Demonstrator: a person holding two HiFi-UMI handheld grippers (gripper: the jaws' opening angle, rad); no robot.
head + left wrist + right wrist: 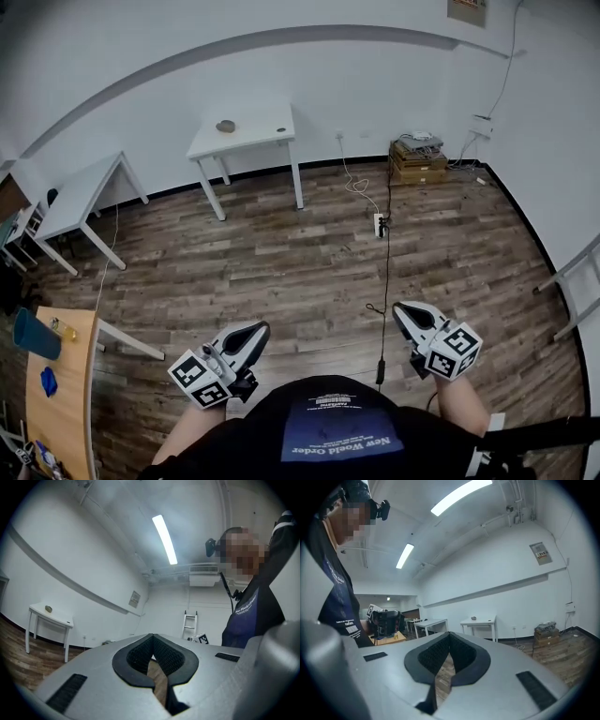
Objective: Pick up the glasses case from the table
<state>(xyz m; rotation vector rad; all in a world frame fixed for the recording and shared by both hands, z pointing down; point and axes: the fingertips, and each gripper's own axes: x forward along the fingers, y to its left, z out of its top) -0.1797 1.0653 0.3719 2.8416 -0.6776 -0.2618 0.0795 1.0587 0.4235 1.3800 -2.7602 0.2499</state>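
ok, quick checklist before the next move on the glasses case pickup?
1. Empty left claw: ok, shut on nothing.
2. Empty right claw: ok, shut on nothing.
3. Claws open for a grasp: not ok, both shut.
4. Target found: cannot tell; the small grey object on the far white table is too small to identify.
5. Table in reach: not ok, it stands across the room.
6. Floor ahead free of trip hazards: not ok, a black cable runs along it.

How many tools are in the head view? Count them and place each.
2. The left tool at lower left, the right tool at lower right, both shut; none hidden.
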